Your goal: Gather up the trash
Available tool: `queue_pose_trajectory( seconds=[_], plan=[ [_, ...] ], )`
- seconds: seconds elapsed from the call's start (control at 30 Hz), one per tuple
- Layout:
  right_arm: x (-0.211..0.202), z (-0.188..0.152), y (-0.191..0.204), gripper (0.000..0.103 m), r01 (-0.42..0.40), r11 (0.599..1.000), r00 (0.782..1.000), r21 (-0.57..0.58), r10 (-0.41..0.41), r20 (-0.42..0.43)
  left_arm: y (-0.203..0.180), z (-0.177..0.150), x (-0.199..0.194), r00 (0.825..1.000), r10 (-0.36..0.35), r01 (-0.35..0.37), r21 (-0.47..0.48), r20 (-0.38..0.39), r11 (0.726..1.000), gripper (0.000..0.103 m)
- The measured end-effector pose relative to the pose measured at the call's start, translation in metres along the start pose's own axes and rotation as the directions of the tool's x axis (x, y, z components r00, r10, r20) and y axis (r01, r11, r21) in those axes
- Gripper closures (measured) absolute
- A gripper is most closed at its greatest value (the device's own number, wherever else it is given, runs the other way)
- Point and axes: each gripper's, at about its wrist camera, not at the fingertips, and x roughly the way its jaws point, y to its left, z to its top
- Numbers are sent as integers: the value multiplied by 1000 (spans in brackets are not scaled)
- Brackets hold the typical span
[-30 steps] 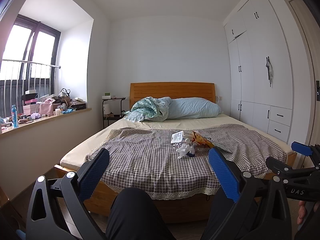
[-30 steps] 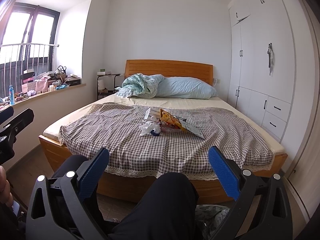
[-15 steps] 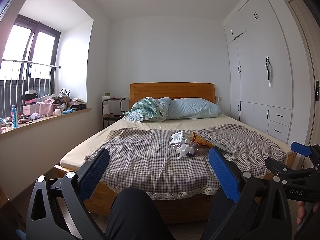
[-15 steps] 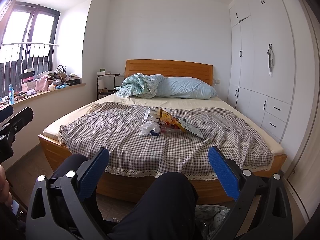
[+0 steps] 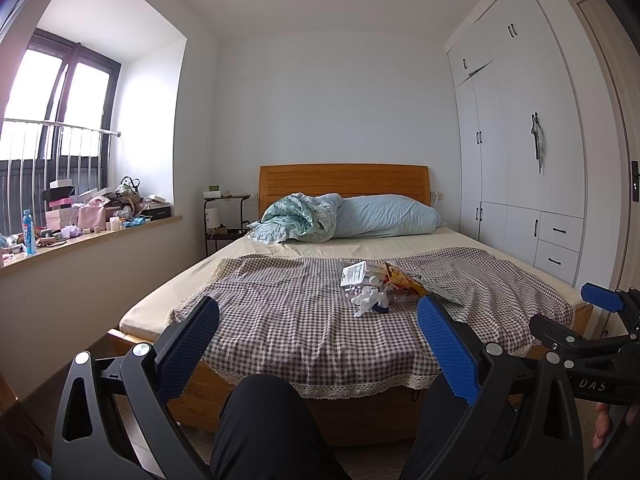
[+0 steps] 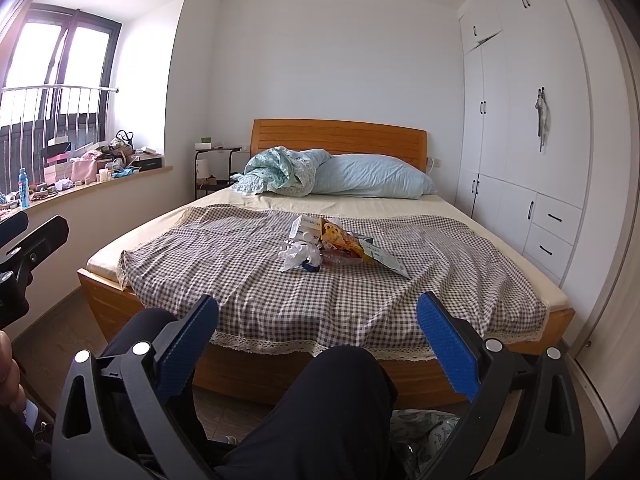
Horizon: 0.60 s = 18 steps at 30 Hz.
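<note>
A small pile of trash (image 5: 376, 286) lies on the checkered cloth in the middle of the bed: crumpled white tissue (image 5: 366, 298), a white carton (image 5: 354, 274) and an orange snack bag (image 5: 400, 280). The pile also shows in the right wrist view (image 6: 320, 246), with the tissue (image 6: 298, 256) and the snack bag (image 6: 340, 240). My left gripper (image 5: 318, 334) is open and empty, well short of the bed's foot. My right gripper (image 6: 318, 334) is open and empty too, over the person's knee. The right gripper also shows at the right edge of the left wrist view (image 5: 600, 320).
The bed (image 5: 360, 408) has a wooden frame, a blue pillow (image 5: 384, 216) and a bunched blanket (image 5: 292, 218) at the head. A cluttered windowsill (image 5: 80, 220) runs along the left. White wardrobes (image 5: 520, 160) line the right wall. The person's dark-trousered legs (image 6: 320, 420) fill the foreground.
</note>
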Motion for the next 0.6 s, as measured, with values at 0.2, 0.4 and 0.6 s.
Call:
queue_pose_trajectory(
  seconds=[0.2, 0.4, 0.6],
  plan=[
    [1, 0, 0, 8, -2, 1000, 1000, -2, 2, -4, 0, 0, 0, 1000, -2, 2, 1, -1, 1000, 7],
    [3, 0, 0, 8, -5, 1000, 1000, -2, 5, -6, 0, 0, 0, 1000, -3, 3, 3, -2, 1000, 7],
    [9, -1, -6, 8, 2, 1000, 1000, 23, -2, -13, 2, -2, 10, 1000, -4, 4, 5, -22, 1000, 7]
  ],
)
